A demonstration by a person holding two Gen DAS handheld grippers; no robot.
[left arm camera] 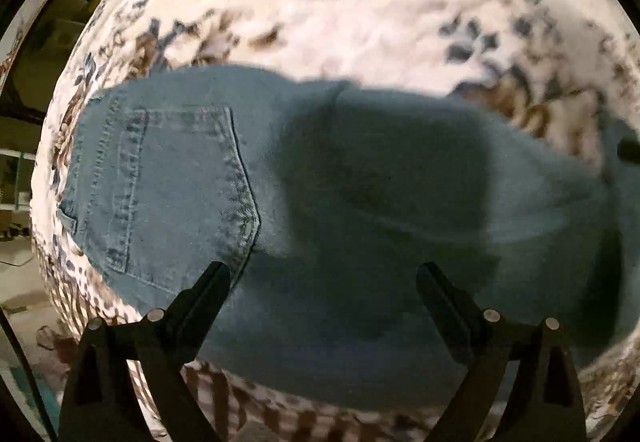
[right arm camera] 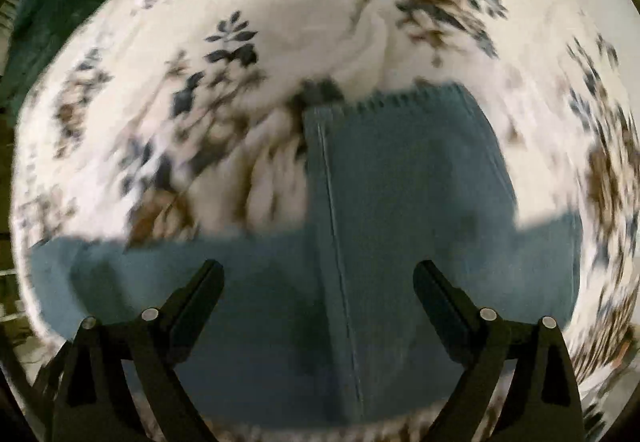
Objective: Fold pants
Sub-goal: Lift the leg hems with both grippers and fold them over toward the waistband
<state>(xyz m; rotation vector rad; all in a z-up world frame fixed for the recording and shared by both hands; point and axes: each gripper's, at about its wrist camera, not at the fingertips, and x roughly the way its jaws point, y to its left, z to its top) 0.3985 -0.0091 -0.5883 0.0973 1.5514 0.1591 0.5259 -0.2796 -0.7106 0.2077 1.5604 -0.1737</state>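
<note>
The jeans (left arm camera: 320, 201) lie flat on the flowered bedspread (left arm camera: 360, 1), right under both tools. Below the left gripper (left arm camera: 322, 274) they run sideways, back pocket (left arm camera: 176, 185) off to its left. Under the right gripper (right arm camera: 318, 272) one leg points straight ahead, hem (right arm camera: 400, 97) farthest away. Both grippers' fingers are spread wide, pinching nothing.

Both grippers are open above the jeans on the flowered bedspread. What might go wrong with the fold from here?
1. The left gripper and right gripper hold nothing, so the jeans may relax and lose the fold.
2. The leg end lies across another layer and juts past its edge; the stack could end up uneven.
3. The bedspread is rumpled near the hem, so the next grab might catch it.
</note>
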